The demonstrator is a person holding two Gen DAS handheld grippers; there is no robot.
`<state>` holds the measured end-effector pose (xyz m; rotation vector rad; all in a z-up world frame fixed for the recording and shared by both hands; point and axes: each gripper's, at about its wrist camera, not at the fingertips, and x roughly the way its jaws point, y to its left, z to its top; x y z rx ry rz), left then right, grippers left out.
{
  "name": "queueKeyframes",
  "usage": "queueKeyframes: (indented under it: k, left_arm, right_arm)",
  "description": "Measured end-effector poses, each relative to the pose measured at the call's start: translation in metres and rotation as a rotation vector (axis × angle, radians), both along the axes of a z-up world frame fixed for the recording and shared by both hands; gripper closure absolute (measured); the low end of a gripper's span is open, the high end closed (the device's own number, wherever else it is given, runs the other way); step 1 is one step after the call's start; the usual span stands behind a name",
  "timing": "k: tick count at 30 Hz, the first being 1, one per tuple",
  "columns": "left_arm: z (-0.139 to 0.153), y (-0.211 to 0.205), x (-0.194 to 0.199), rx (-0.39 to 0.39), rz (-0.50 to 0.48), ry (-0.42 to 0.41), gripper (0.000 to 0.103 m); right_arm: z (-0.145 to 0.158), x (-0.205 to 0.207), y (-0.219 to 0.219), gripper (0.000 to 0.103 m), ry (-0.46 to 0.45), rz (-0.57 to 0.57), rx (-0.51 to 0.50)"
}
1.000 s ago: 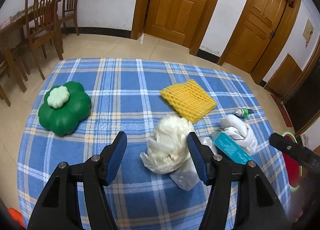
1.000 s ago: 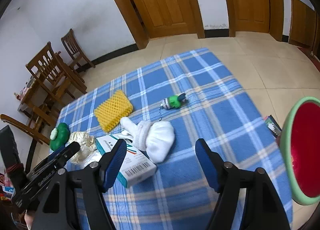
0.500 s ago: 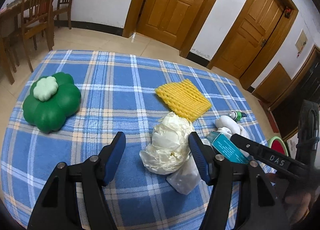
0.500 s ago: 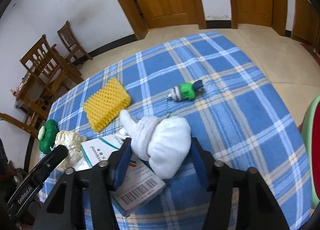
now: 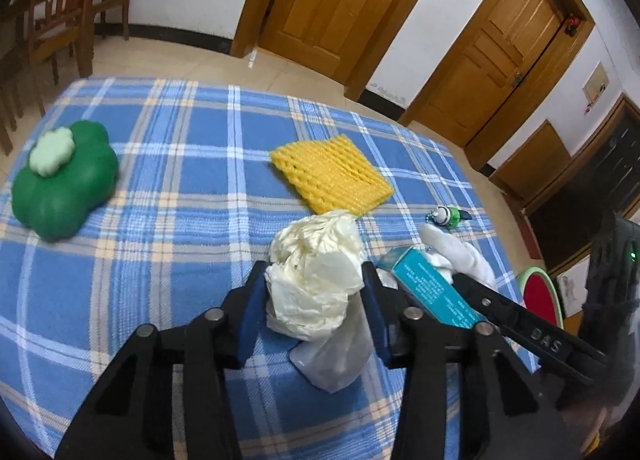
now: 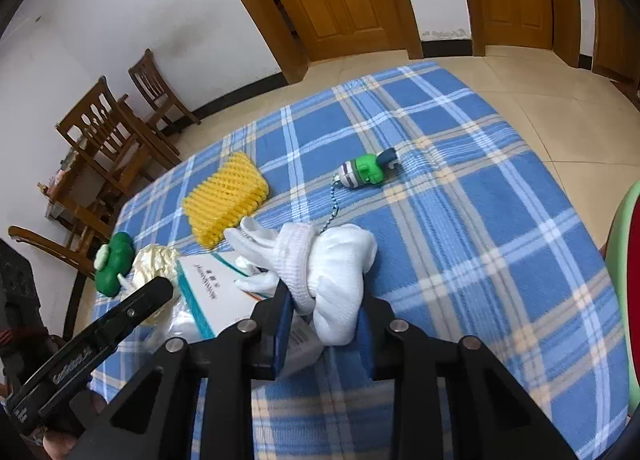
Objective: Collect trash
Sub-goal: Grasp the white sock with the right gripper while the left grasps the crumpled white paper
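A crumpled cream paper wad (image 5: pixel 316 260) lies on the blue plaid table (image 5: pixel 180 179). My left gripper (image 5: pixel 314 300) is shut on it, both blue pads against its sides. A white sock bundle (image 6: pixel 340 260) lies beside a teal-and-white box (image 6: pixel 212 284). My right gripper (image 6: pixel 324 320) is shut on the sock's near end. A clear plastic bag (image 5: pixel 336 356) lies under the paper wad. The box (image 5: pixel 432 288) and sock (image 5: pixel 460 256) also show in the left wrist view, with the right gripper's finger across them.
A yellow foam net (image 5: pixel 332 175), a green flower-shaped toy (image 5: pixel 60 179) and a small green keychain figure (image 6: pixel 366 171) lie on the table. A red bin with a green rim (image 6: pixel 632 300) stands off the right edge. Wooden chairs (image 6: pixel 104 139) stand beyond the far left.
Both grippers moved forward and closed: the left onto the paper wad, the right onto the white sock. Both were open a second ago.
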<state>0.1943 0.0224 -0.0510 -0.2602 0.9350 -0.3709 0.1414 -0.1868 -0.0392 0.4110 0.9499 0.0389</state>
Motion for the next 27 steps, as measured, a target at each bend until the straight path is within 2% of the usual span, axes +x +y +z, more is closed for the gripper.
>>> queueKeyframes:
  k: [12,27]
  left_arm:
    - [0.051,-0.011,-0.040,0.020,0.015,-0.091,0.059]
    - [0.089,-0.075,-0.080,0.005,-0.112,-0.149,0.059]
  right_arm:
    - [0.036,-0.054,-0.026,0.072,-0.100,-0.028,0.044]
    - [0.074,-0.122,-0.079,0.072,-0.193,-0.128,0.011]
